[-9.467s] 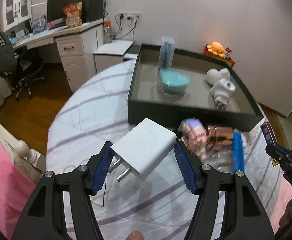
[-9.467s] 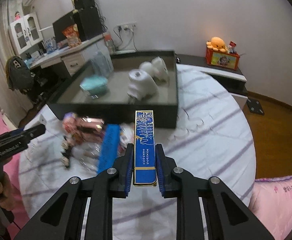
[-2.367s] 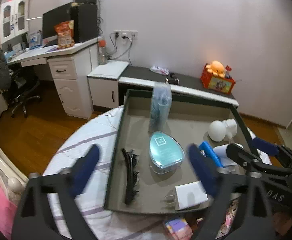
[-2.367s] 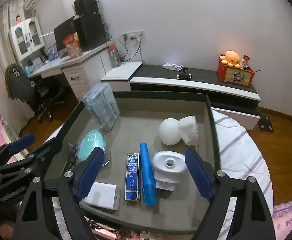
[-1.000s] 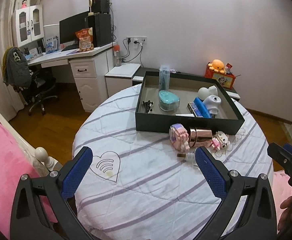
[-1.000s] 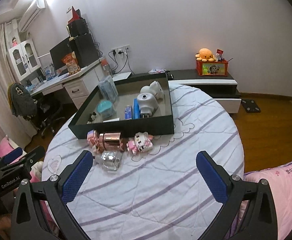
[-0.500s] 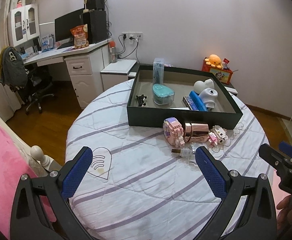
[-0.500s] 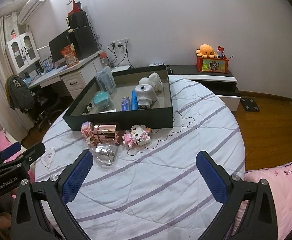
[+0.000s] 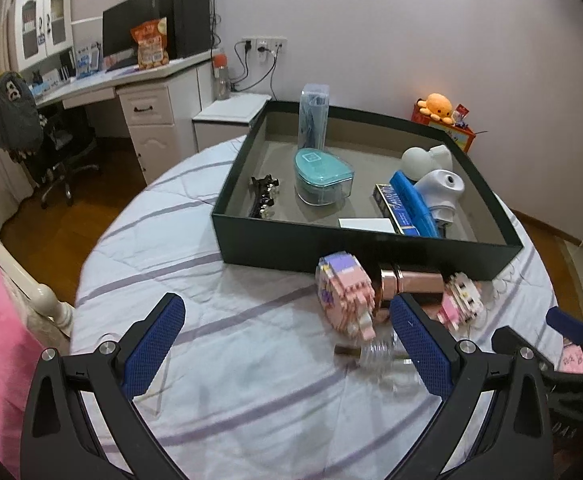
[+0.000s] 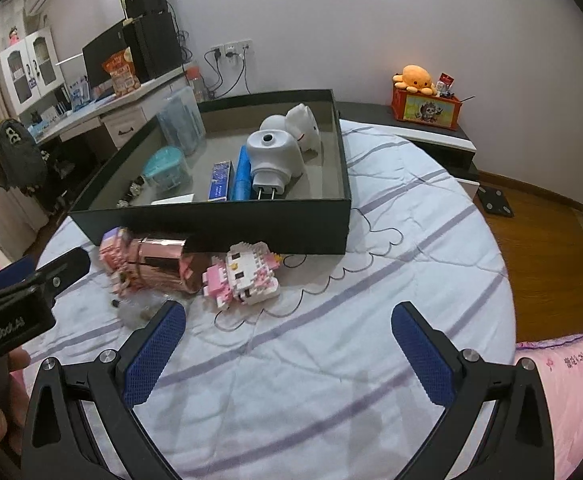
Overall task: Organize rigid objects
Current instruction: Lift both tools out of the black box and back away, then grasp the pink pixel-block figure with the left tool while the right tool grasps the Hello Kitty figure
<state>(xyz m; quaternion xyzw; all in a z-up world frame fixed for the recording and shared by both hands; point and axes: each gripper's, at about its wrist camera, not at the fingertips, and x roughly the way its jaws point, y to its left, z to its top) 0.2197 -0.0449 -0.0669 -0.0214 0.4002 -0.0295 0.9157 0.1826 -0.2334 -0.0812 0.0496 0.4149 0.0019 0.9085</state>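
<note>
Both grippers empty, jaws spread wide: left gripper [image 9: 287, 344] low centre of its view, right gripper [image 10: 287, 344] low centre of its own, each over the striped white cover [image 10: 331, 360]

Near row, loose on the cover:
- clear glass bottle [image 9: 387, 362] lying just inside the left gripper's right finger, blurred, partly hidden by it
- pink brick figure [image 9: 345, 300] mid frame in left view, touching the rose-gold tube [image 9: 407, 282] lying on its side
- white-pink brick cat [image 10: 247, 276] centre of right view, just beside the tube's end

All four sit just in front of the dark tray [image 9: 331, 248], near wall close behind them

Inside tray: black hair clip [image 9: 265, 196] at left, teal case [image 9: 321, 174], white charger [image 9: 365, 224] against near wall, blue patterned box [image 9: 395, 208], blue bar [image 9: 413, 204], white plug-in unit [image 10: 271, 156], white round figure [image 10: 299, 130] at back right, clear upright box [image 9: 313, 120] at back

Far: desk [image 9: 131, 76] upper left, orange plush [image 10: 413, 76] upper right
</note>
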